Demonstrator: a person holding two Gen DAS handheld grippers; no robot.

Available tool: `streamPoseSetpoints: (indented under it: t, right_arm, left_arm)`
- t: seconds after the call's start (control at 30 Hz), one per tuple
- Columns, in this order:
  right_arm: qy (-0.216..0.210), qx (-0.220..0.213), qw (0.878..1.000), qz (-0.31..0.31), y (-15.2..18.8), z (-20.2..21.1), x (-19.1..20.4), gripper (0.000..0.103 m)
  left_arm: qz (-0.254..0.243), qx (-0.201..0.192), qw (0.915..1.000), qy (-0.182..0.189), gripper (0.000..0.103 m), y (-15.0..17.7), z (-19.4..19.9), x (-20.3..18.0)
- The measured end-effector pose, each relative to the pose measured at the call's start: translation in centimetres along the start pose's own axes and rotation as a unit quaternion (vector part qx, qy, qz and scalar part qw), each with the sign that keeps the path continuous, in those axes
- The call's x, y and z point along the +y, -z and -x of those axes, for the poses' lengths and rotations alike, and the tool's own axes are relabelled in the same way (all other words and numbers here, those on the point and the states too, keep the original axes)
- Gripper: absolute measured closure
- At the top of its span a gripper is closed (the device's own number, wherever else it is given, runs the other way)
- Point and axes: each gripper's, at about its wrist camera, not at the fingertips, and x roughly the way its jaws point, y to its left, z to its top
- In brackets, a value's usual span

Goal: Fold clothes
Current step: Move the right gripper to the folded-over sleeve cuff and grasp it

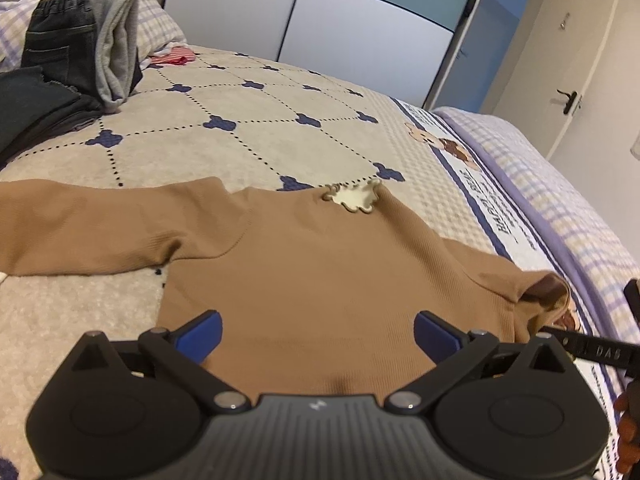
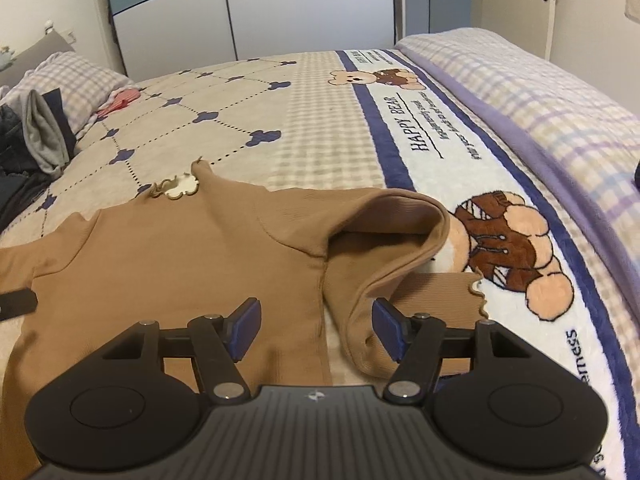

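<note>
Brown sweater point(image 1: 304, 280), spread flat on the bedspread point(image 1: 240, 136); one sleeve point(image 2: 384, 232) is folded over beside the printed bear point(image 2: 508, 248). Left gripper point(image 1: 316, 336): jaws are spread wide above the sweater's body, nothing pinched. Right gripper point(image 2: 316, 328): jaws are parted over the sleeve's edge, nothing clamped. Folded clothes point(image 1: 76, 48) are stacked well apart from the sweater.

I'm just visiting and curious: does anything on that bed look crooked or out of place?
Yes. The brown top lies mostly flat, but its right sleeve is doubled back in a loose hump with the cuff gaping, while the other sleeve stretches out straight.
</note>
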Motion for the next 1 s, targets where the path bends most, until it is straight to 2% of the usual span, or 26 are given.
streamPoseSetpoints:
  t: [0.57, 0.8, 1.0]
  right_arm:
    - [0.010, 0.002, 0.999, -0.048, -0.8, -0.4, -3.3, 0.038]
    - [0.017, -0.001, 0.998, -0.067, -1.4, -0.6, -5.2, 0.038]
    - [0.040, -0.016, 0.995, -0.086, -1.9, 0.0, -7.9, 0.038]
  left_arm:
    - [-0.011, 0.003, 0.9999, 0.006, 0.000, 0.3, -0.6, -0.2]
    - [-0.022, -0.001, 0.9993, 0.028, 0.000, 0.4, -0.9, -0.7]
    - [-0.047, -0.020, 0.9973, 0.052, 0.000, 0.4, -1.0, -1.6]
